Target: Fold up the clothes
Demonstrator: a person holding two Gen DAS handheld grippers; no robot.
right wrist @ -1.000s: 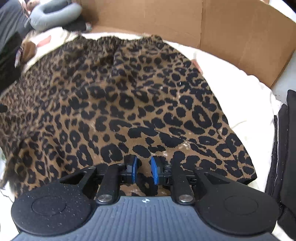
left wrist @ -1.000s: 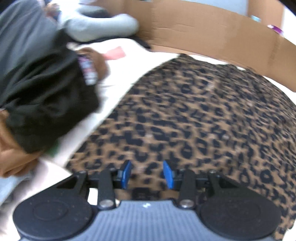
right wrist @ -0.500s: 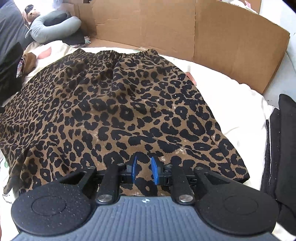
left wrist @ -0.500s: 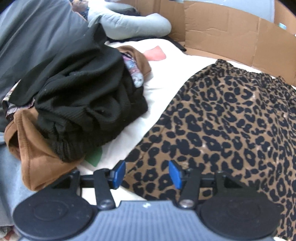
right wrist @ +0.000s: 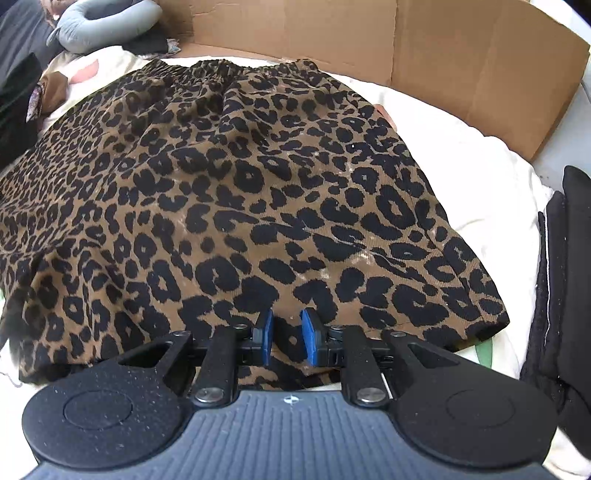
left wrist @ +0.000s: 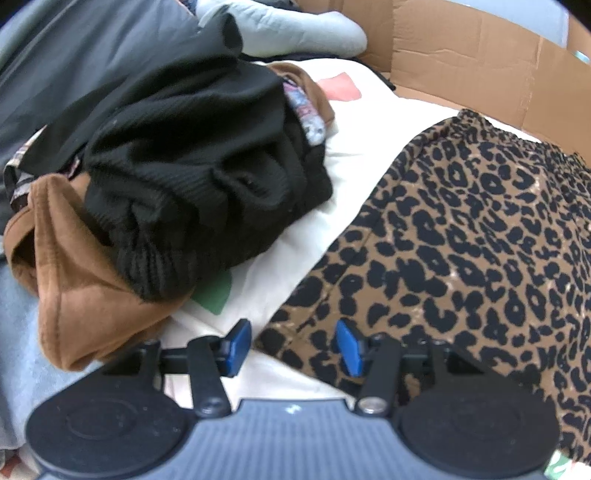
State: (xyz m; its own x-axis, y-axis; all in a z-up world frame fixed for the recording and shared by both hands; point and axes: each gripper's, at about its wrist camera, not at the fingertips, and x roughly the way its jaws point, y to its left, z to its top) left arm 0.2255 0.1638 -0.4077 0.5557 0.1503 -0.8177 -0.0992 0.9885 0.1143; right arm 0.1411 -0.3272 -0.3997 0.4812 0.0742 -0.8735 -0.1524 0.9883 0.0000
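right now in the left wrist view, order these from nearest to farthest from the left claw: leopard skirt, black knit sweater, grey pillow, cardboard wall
1. leopard skirt, its corner between the closing left claw fingers, not yet pinched
2. black knit sweater, upper left, on the pile
3. grey pillow and cardboard wall, along the top; too close to call
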